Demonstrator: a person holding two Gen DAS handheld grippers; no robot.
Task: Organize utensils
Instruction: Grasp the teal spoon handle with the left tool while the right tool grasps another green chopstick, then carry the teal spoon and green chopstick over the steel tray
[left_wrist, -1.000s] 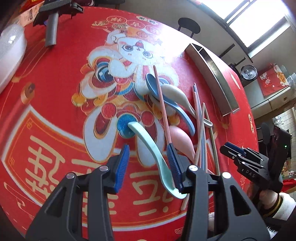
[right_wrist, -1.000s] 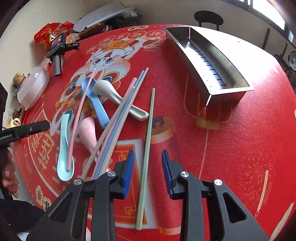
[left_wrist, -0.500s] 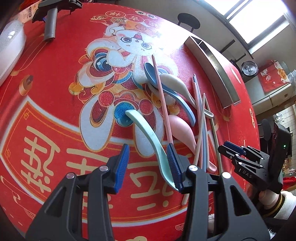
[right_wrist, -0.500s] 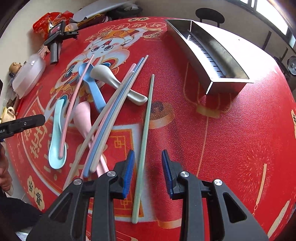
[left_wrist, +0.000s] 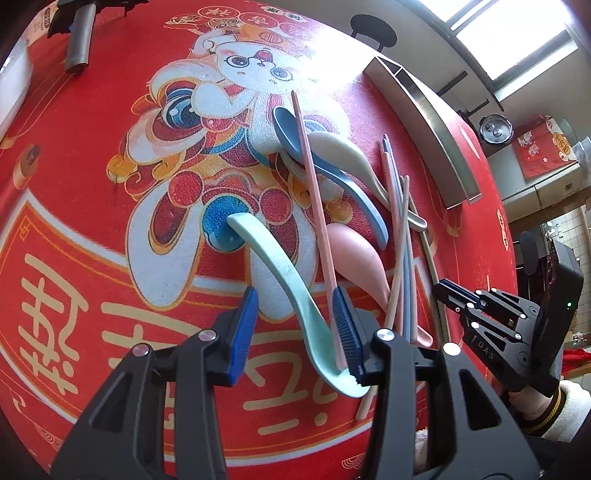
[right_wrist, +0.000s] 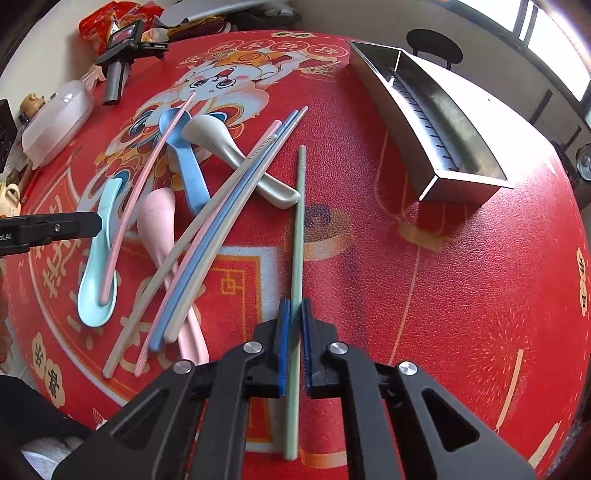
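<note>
Pink spoon (right_wrist: 157, 218) handle hidden under chopstick bundle (right_wrist: 207, 236); tray (left_wrist: 424, 122) far end washed out.

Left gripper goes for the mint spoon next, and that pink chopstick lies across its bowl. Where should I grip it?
Grip the mint spoon mid-handle, above the bowl, where it lies bare on the red mat. Come from above with the left gripper fingers straddling the handle's width. The pink chopstick rests only on the bowl end, so a handle grip likely avoids it.

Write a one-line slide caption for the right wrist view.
Right gripper shut on green chopstick; steel tray waits beyond.
</note>
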